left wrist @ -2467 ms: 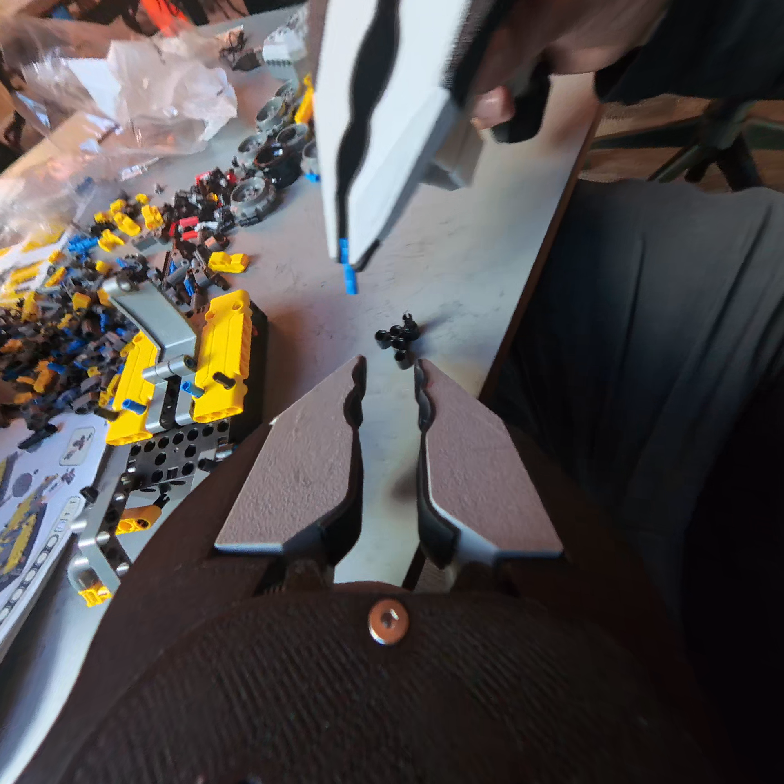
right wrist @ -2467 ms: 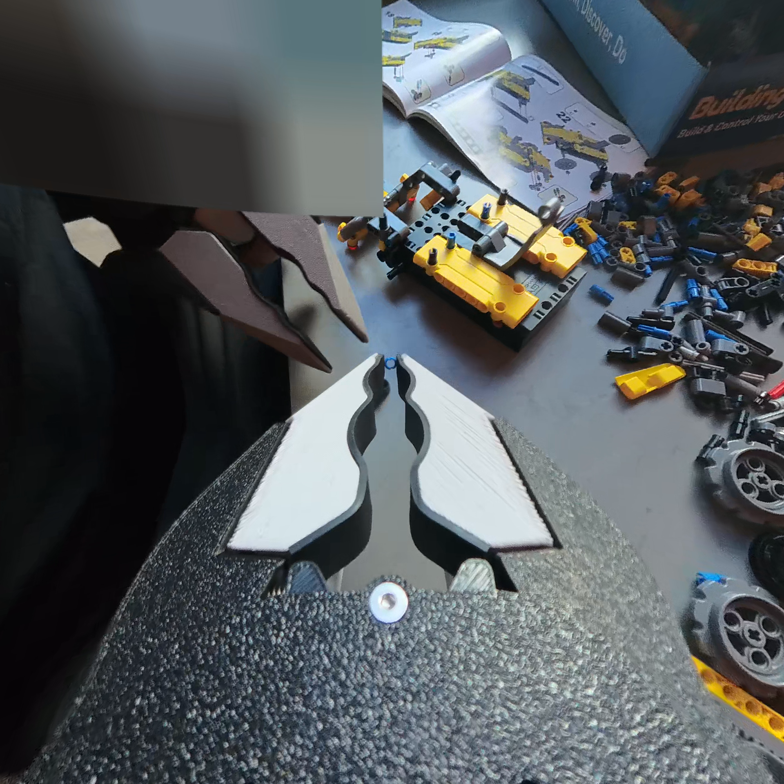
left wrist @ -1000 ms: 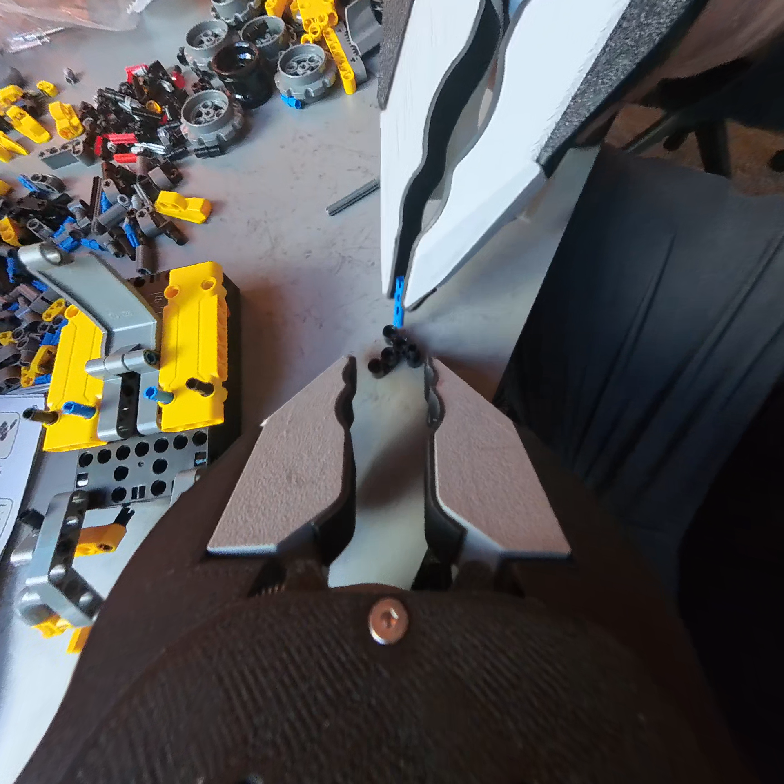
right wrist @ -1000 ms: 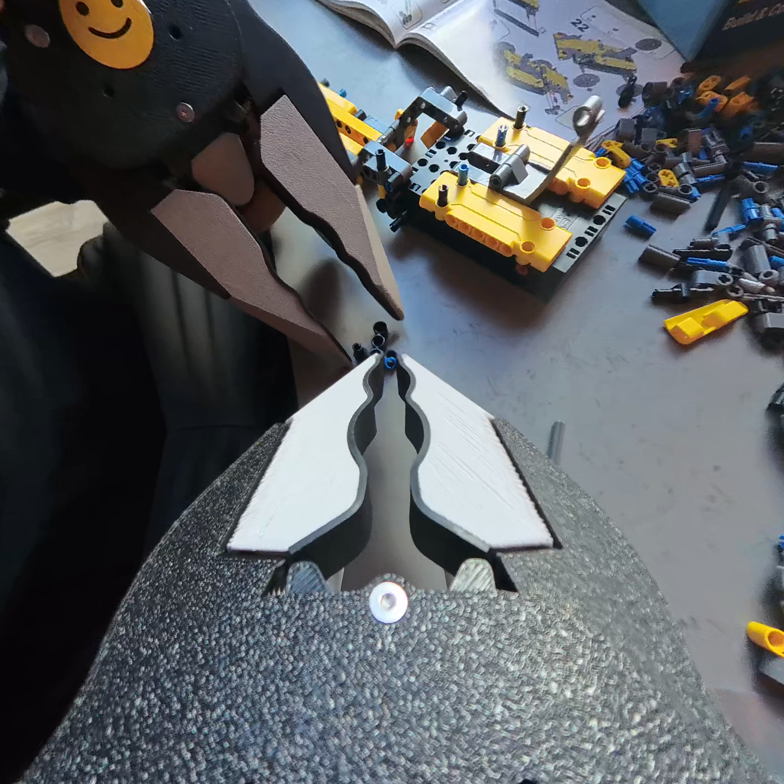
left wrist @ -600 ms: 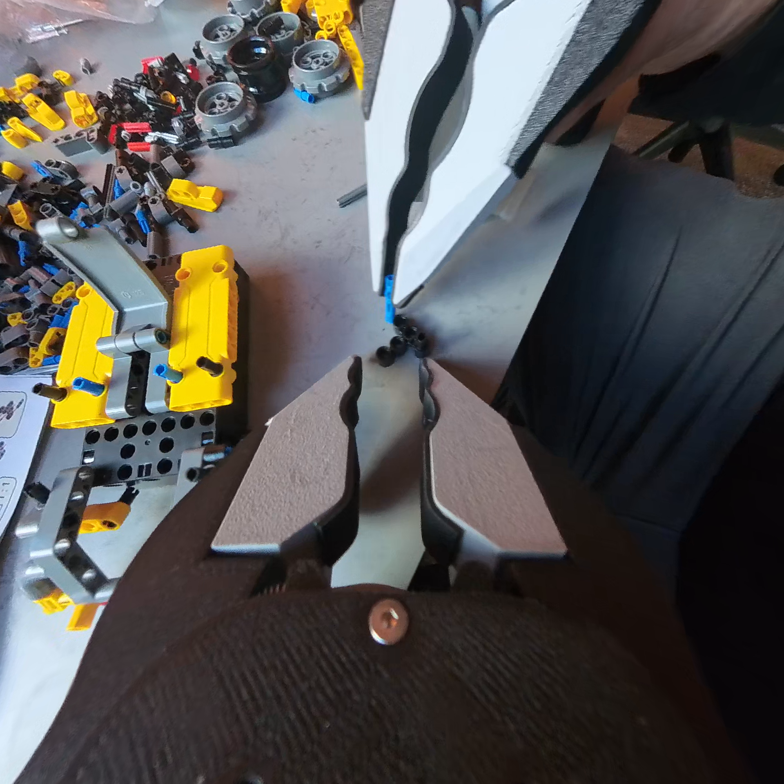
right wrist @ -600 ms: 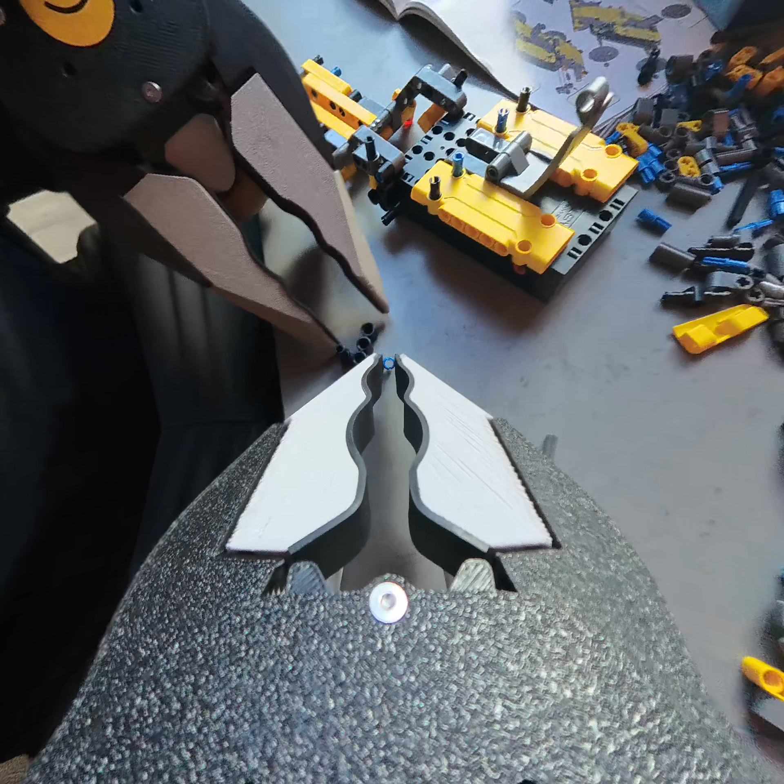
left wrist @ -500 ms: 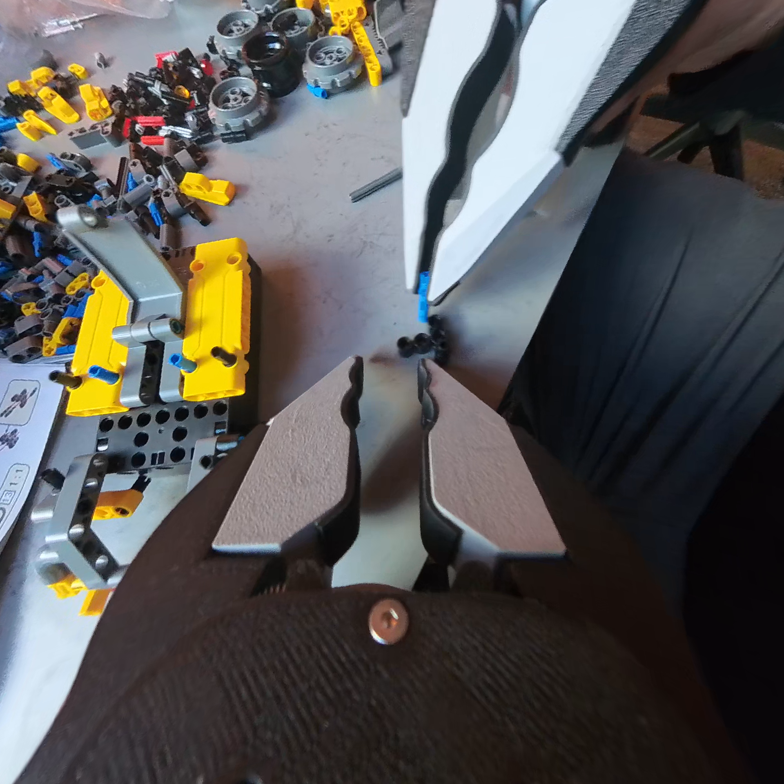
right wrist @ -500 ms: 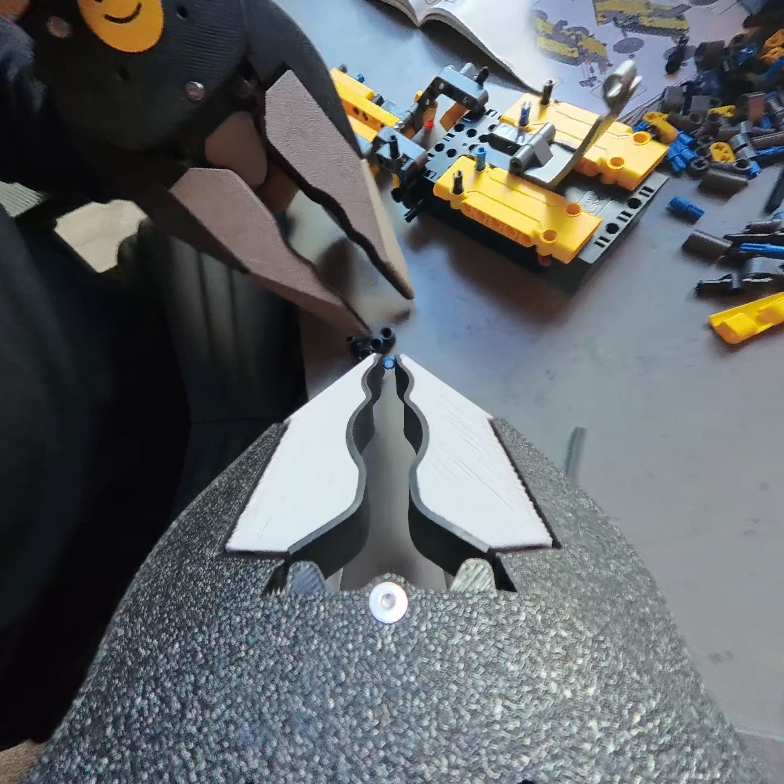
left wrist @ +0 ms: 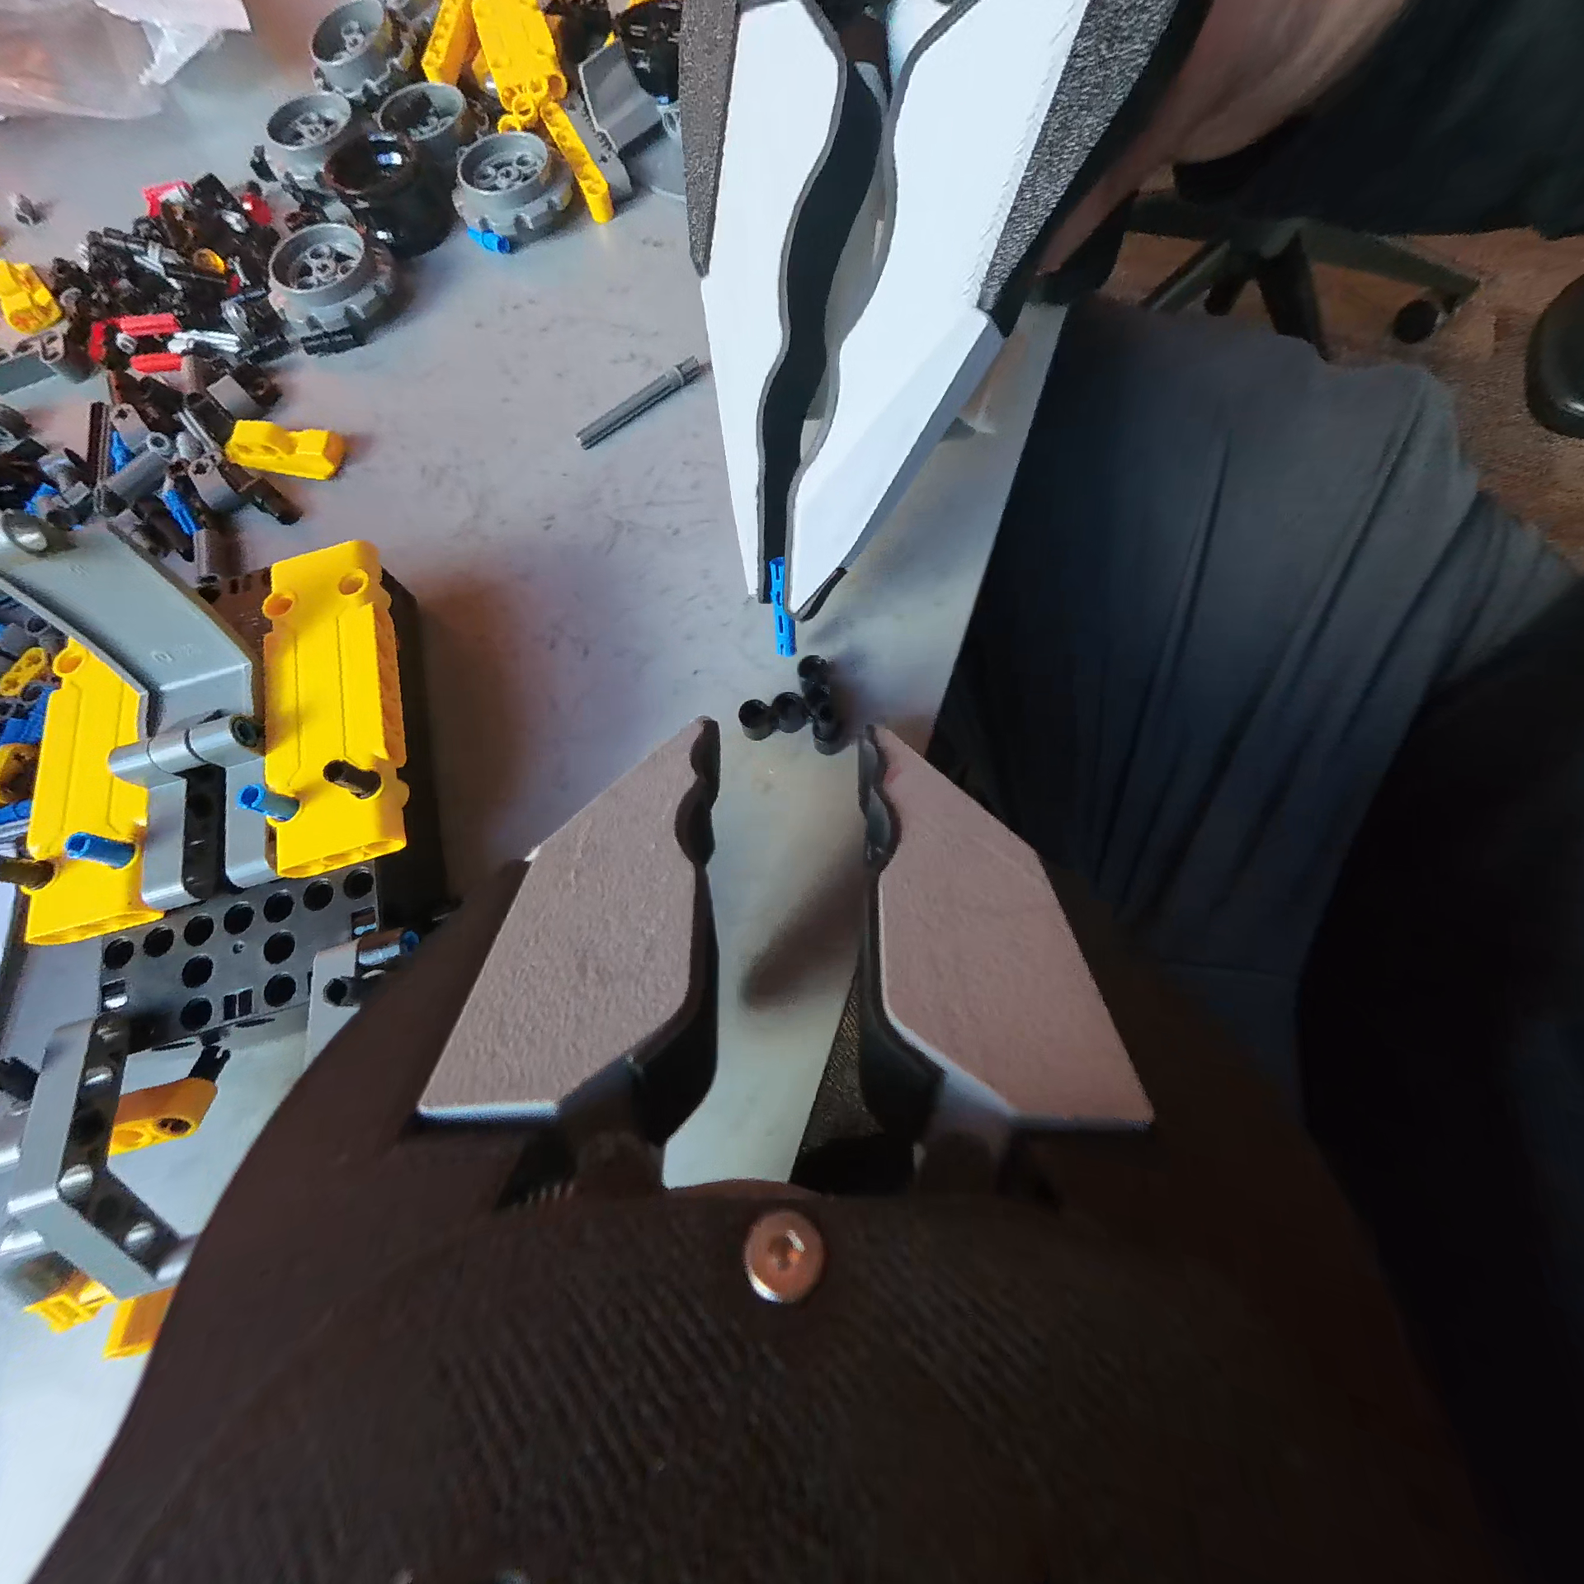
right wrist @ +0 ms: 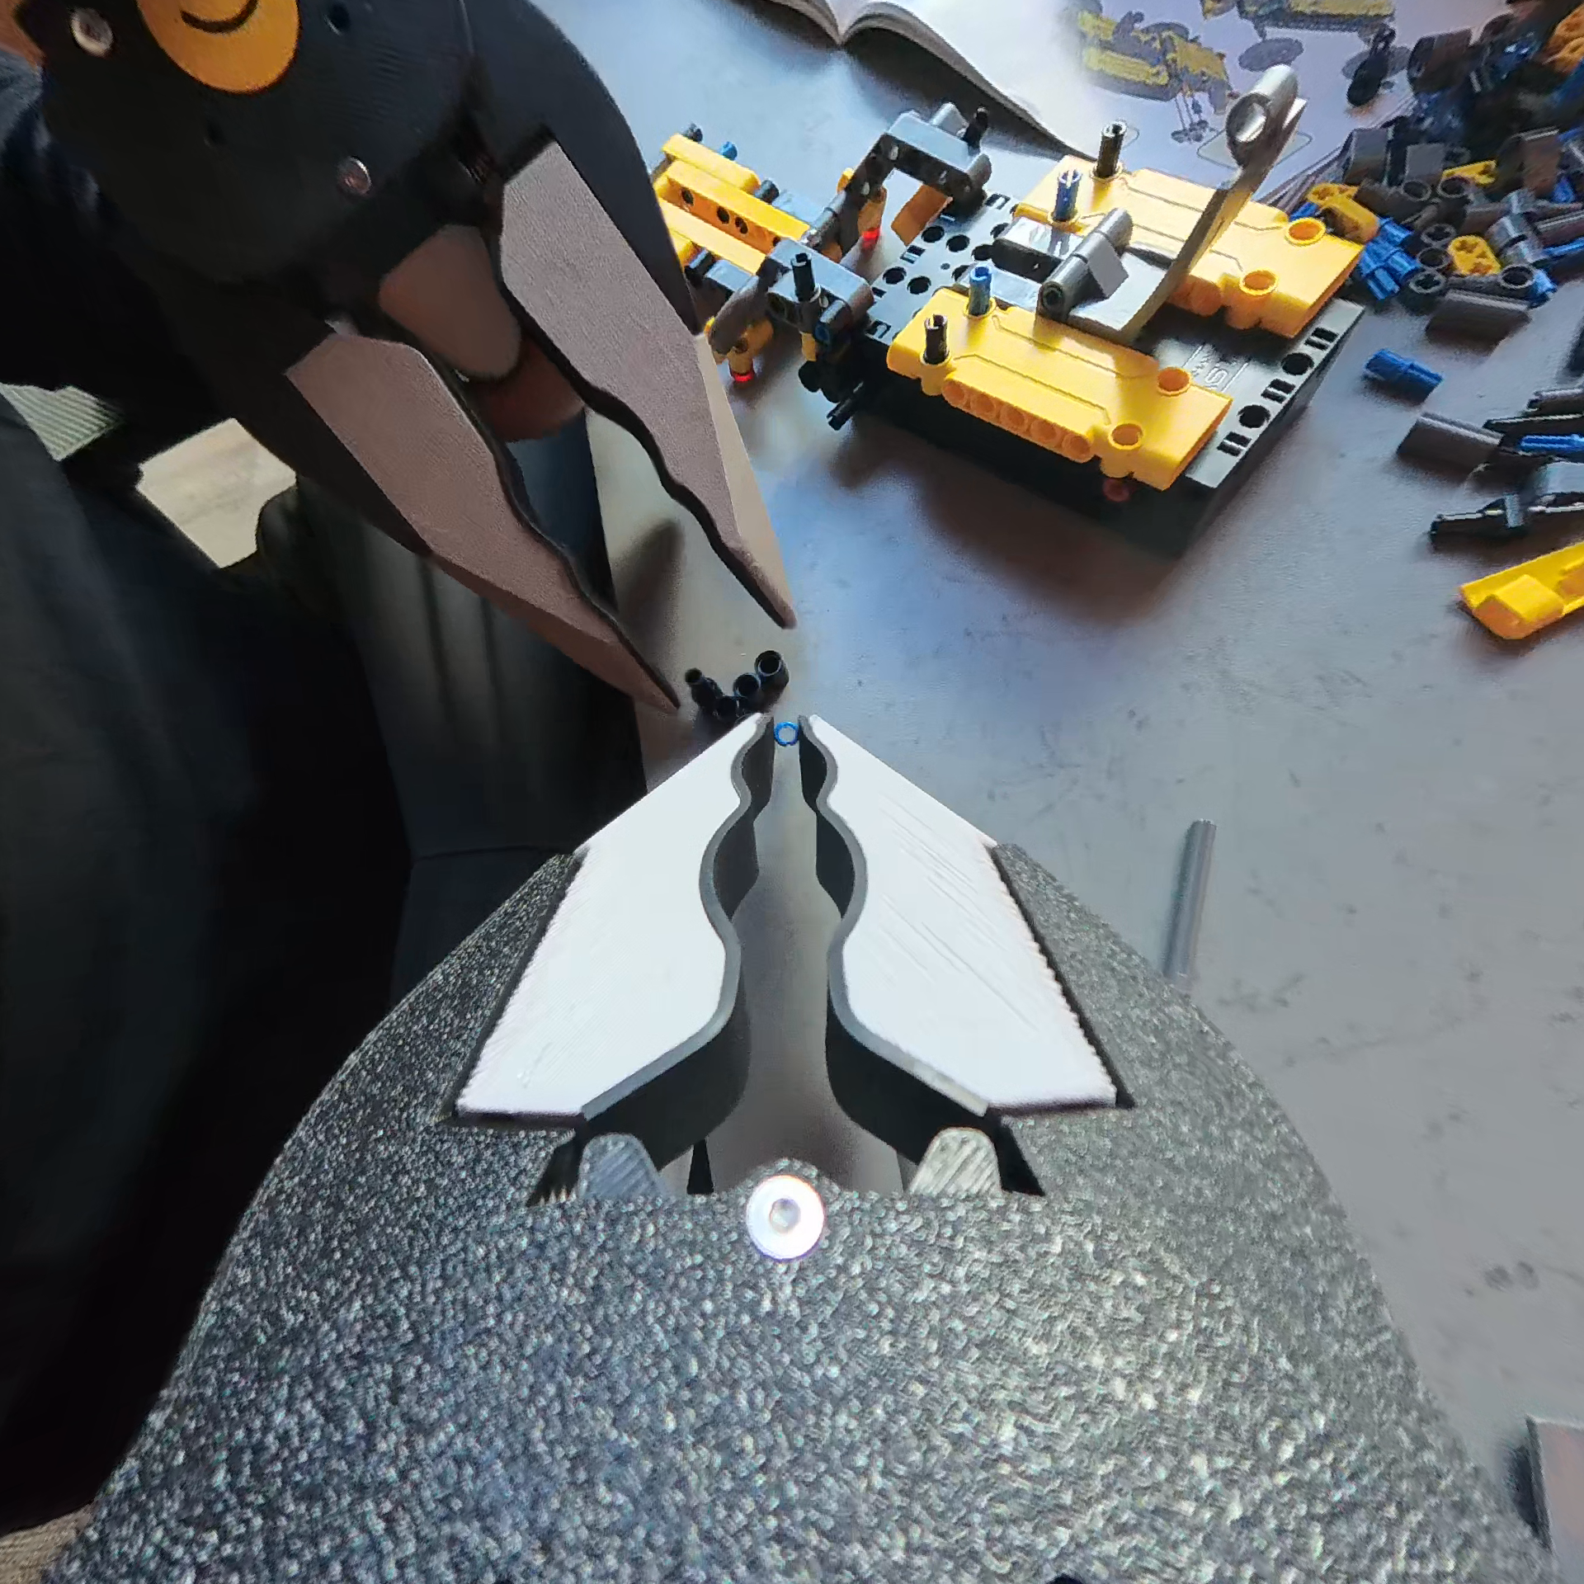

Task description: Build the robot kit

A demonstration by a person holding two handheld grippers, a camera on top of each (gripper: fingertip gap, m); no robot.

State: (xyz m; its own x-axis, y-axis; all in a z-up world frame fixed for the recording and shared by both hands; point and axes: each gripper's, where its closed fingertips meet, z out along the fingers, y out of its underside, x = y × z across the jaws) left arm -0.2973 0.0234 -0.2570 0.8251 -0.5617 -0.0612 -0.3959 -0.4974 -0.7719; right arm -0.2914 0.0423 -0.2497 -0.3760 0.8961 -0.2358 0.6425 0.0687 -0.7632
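Here our right gripper point(right wrist: 786, 729) pinches the blue pin point(left wrist: 778, 607) by one end — it may slip — while our left gripper point(left wrist: 784, 741), apart, hovers at 6 o'clock of the black connector point(left wrist: 793, 708).

The open booklet point(right wrist: 1071, 51) is cut off by the right wrist view's top edge.

Bare desk point(left wrist: 549, 549) lies open ahead of you; the yellow-and-black brick assembly point(left wrist: 334, 711) blocks your left, the desk edge your right, black connector pegs point(left wrist: 797, 707) between both fingers' tips.
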